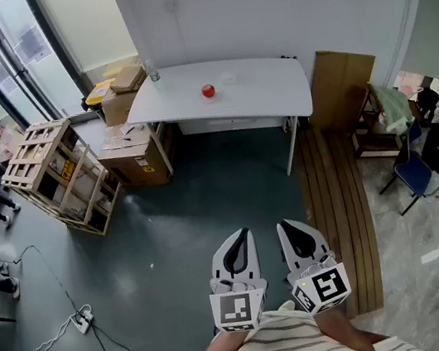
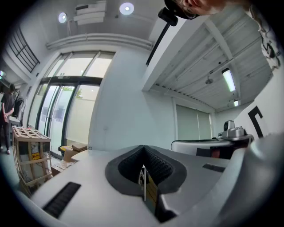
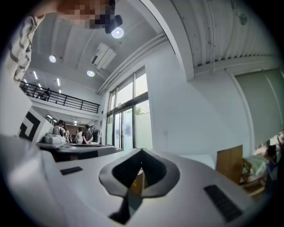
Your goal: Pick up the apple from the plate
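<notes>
Both grippers are held level and side by side, close to the person's striped shirt (image 1: 284,348). The left gripper (image 1: 242,234) has its jaws together with nothing between them. The right gripper (image 1: 286,225) looks the same, its tips meeting with only a thin slit behind them. In each gripper view the smooth grey jaw shells fill the lower half, so the floor and most of the table are hidden. Dark ribbed pads line the V-shaped notch of the left gripper (image 2: 143,148) and of the right gripper (image 3: 141,151).

Well apart from both, a small round red apple (image 1: 208,91) sits near the middle of a white table (image 1: 272,94) with rounded corners, against the far wall. At this range I cannot tell whether a plate lies under it. A faint pale thing just beside it to the right is too small to name.

Cardboard boxes (image 1: 135,147) crowd the table's left end, and a tilted slatted wooden crate (image 1: 56,178) stands further left. A brown cardboard panel (image 1: 343,81) leans at the table's right end. Dark glossy floor (image 1: 208,206) lies open between the grippers and the table's near edge, bordered on the right by a strip of wooden planks (image 1: 339,208). Cables (image 1: 81,321) trail at the lower left.
</notes>
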The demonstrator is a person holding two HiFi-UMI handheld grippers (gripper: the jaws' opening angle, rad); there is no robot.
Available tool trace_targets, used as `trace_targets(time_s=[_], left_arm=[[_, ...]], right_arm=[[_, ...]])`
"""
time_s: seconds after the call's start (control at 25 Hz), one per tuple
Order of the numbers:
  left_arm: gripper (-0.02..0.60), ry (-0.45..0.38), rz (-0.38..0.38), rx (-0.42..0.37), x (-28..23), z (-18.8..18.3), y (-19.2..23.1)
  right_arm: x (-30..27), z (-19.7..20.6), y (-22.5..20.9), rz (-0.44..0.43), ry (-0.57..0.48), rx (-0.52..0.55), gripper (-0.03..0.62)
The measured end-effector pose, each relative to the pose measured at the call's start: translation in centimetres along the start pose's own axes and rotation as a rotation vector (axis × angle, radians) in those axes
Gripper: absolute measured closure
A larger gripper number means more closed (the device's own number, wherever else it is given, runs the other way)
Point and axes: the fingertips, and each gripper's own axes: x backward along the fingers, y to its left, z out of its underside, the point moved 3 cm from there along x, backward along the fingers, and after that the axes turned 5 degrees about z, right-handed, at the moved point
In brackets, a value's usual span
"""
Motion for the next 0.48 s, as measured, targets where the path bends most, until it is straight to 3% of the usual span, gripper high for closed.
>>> trace_targets(time_s=[0.48], left_arm=[[0.577, 0.005, -0.033, -0.024, 1.3, -0.8, -1.6]], right_arm=[[1.3, -1.1, 0.6, -0.051, -0.015, -0.002, 0.582]])
